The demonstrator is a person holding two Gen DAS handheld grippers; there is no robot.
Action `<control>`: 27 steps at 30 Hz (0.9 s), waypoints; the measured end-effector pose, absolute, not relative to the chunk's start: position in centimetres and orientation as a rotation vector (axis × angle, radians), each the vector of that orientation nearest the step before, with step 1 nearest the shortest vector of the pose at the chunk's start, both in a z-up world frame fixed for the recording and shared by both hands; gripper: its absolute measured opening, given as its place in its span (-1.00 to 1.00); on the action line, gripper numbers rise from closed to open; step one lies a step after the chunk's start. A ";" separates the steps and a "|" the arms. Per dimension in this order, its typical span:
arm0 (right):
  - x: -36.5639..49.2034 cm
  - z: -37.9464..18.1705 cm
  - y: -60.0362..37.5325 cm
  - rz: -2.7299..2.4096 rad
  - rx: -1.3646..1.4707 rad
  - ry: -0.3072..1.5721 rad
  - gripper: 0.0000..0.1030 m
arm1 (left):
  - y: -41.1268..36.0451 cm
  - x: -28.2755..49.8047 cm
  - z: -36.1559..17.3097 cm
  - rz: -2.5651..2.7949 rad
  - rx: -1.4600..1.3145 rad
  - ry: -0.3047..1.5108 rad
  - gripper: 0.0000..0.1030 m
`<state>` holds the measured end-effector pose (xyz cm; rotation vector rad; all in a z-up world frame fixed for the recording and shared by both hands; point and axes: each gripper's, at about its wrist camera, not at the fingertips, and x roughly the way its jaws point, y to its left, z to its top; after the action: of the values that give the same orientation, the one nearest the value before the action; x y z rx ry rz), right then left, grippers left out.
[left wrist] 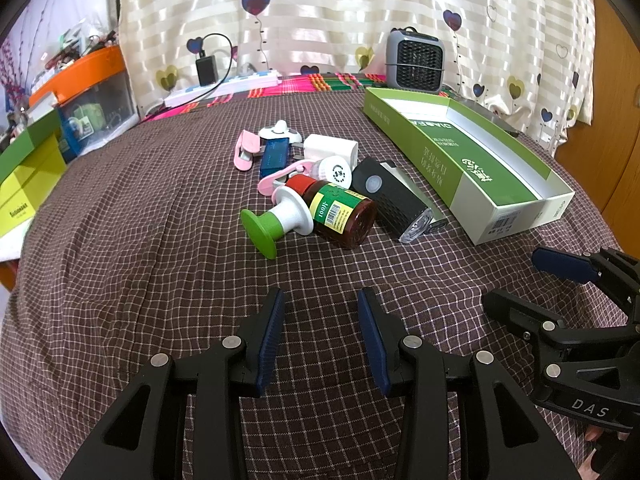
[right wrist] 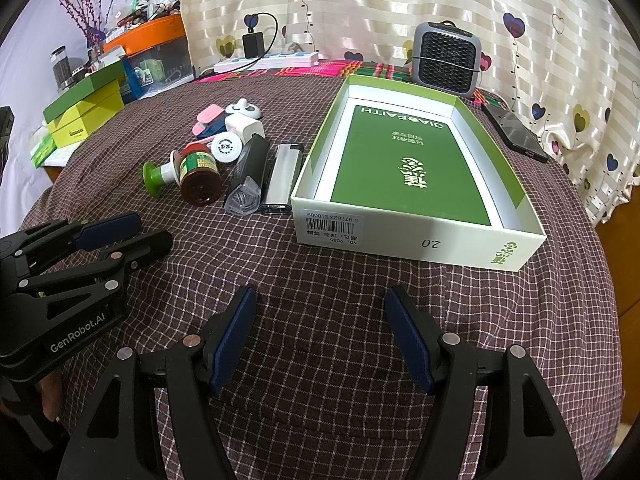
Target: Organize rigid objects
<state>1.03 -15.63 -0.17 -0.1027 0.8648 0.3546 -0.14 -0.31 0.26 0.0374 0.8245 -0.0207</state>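
Here, in the left wrist view, the left gripper (left wrist: 321,336) hovers over the checked cloth (left wrist: 120,260), jaws apart and holding nothing. The brown bottle (left wrist: 340,216) lies on its side at 12 o'clock, well apart from the fingertips, amid the clutter; the green box (left wrist: 516,220) sits at 1 o'clock.

In the right wrist view, the right gripper (right wrist: 322,334) is likewise spread and empty. The green box (right wrist: 400,236) lies at 12 o'clock, the brown bottle (right wrist: 200,178) at 11.
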 end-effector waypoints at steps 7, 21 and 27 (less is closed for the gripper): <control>1.0 -0.2 -15.6 0.354 -0.103 0.865 0.31 | -0.2 0.0 0.2 -0.019 0.041 0.824 -0.27; 0.8 0.0 -15.6 0.344 -0.096 0.873 0.32 | 0.5 -0.4 0.4 -0.039 0.021 0.826 -0.28; -0.1 0.7 -14.7 0.386 -0.101 0.860 0.32 | 1.6 -1.0 0.9 -0.049 -0.020 0.812 -0.28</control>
<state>-0.07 -14.66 0.73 -0.1012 0.8604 0.3856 -0.98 1.57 0.88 -0.0199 0.8119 -0.0492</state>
